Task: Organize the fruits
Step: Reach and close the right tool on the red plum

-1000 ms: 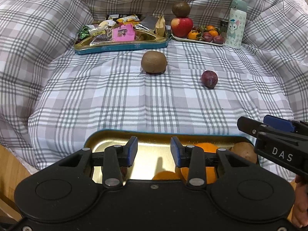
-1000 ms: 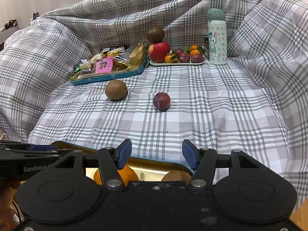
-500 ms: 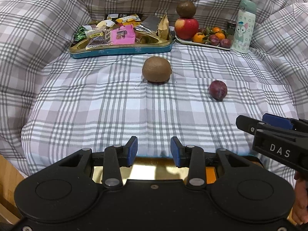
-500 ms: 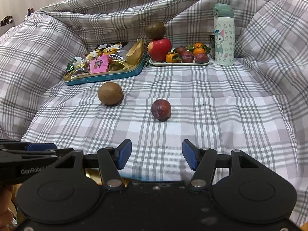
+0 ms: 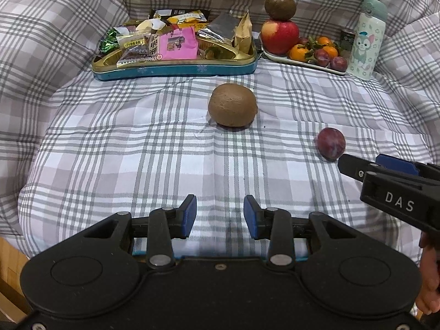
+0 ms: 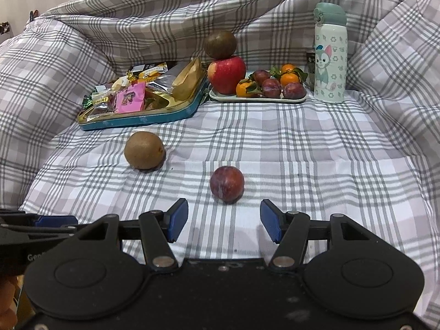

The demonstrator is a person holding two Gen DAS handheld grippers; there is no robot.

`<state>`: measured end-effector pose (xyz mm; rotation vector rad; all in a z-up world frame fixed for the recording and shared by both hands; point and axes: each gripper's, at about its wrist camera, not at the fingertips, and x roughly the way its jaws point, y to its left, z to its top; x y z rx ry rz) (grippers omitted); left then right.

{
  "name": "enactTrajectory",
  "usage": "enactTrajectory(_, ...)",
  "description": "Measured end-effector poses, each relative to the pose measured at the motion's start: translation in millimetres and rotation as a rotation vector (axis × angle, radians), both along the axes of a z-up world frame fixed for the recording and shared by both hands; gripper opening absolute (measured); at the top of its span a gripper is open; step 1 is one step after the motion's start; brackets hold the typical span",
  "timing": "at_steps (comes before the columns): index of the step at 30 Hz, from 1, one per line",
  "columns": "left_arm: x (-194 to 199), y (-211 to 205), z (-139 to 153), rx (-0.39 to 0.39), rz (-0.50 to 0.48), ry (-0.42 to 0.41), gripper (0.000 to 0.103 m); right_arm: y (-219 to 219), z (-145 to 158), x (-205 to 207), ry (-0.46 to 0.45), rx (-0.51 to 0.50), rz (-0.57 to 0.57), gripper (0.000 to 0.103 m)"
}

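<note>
Most fruit sits on the white tray. A kiwi and a plum wait on the bed. The left claw and right claw are open and empty.

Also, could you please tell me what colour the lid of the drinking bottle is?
The bottle has a pale mint-green lid, clearest in the right wrist view.

We see soft plaid cloth, a fuzzy matt kiwi, a smooth plum and a glossy metal tin.
</note>
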<state>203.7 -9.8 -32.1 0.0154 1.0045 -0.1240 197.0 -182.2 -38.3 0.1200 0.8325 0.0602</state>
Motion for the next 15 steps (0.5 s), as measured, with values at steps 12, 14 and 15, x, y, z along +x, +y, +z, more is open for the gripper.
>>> enactTrajectory(12, 27.4, 2.7, -10.4, 0.003, 0.010, 0.022, 0.046, 3.7, -16.8, 38.5, 0.016, -0.008, -0.002, 0.062)
enactTrajectory(14, 31.8, 1.7, -11.2, 0.004, 0.008, 0.022, 0.046, 2.7, -19.2, 42.5, 0.019, -0.010, -0.003, 0.062)
enactTrajectory(15, 33.8, 1.2, -11.6, 0.005, 0.006, 0.023, 0.046, 2.5, -20.6, 44.5, 0.021, -0.010, -0.004, 0.062)
